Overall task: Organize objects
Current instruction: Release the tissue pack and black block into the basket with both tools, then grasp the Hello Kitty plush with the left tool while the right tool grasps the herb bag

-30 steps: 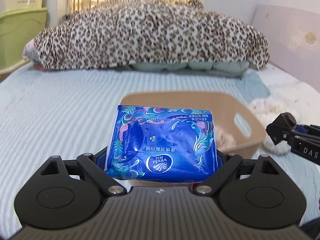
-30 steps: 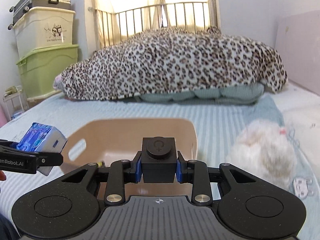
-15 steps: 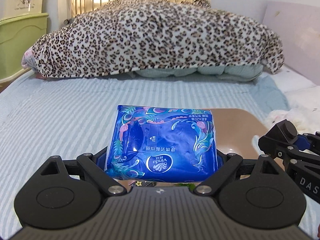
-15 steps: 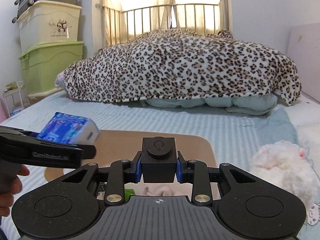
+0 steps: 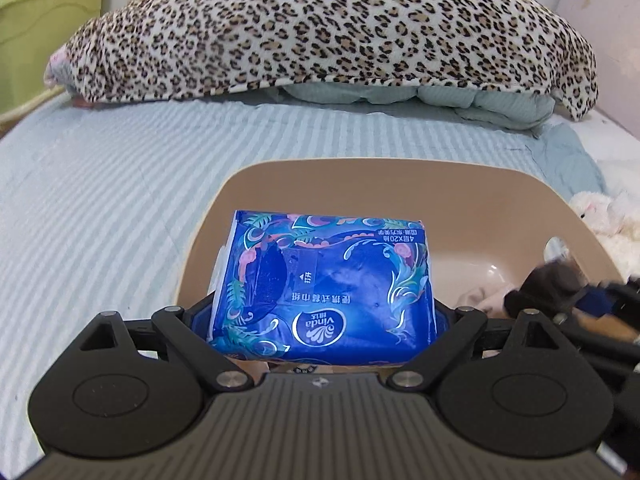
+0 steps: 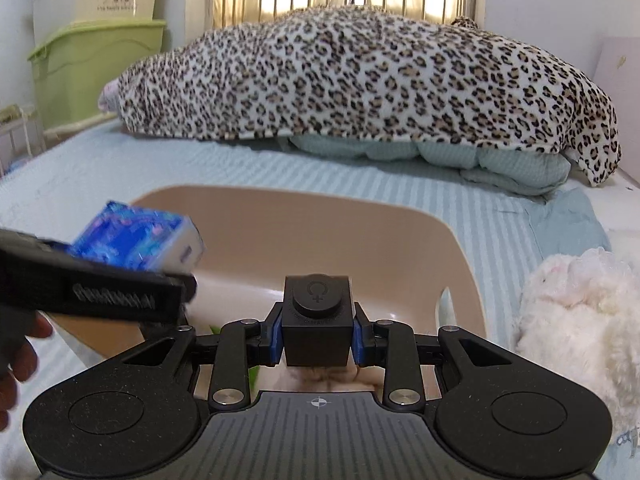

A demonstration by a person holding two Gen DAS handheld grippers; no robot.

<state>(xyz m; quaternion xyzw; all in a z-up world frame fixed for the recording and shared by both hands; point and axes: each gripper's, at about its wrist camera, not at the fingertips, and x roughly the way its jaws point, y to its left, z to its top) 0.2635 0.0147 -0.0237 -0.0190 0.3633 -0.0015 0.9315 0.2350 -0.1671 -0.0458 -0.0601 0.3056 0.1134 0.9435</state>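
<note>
My left gripper (image 5: 322,312) is shut on a blue Vinda tissue pack (image 5: 324,284) and holds it over the near left part of a tan plastic basket (image 5: 320,176) on the bed. The pack also shows blurred in the right wrist view (image 6: 136,240). My right gripper (image 6: 318,334) is shut on a small black cube (image 6: 318,320) with a round knob on top, held over the basket's (image 6: 304,224) near edge. The right gripper shows blurred at the right of the left wrist view (image 5: 560,292). Some pale items lie in the basket, mostly hidden.
A white plush toy (image 6: 580,320) lies on the bed right of the basket. A leopard-print blanket (image 6: 360,80) heaps across the far end of the striped blue sheet (image 5: 100,208). Green and cream storage bins (image 6: 92,52) stand at the left.
Both grippers have moved forward and now hang over the basket with their objects. The basket looks closer and larger in both views. Both grips are unchanged.
</note>
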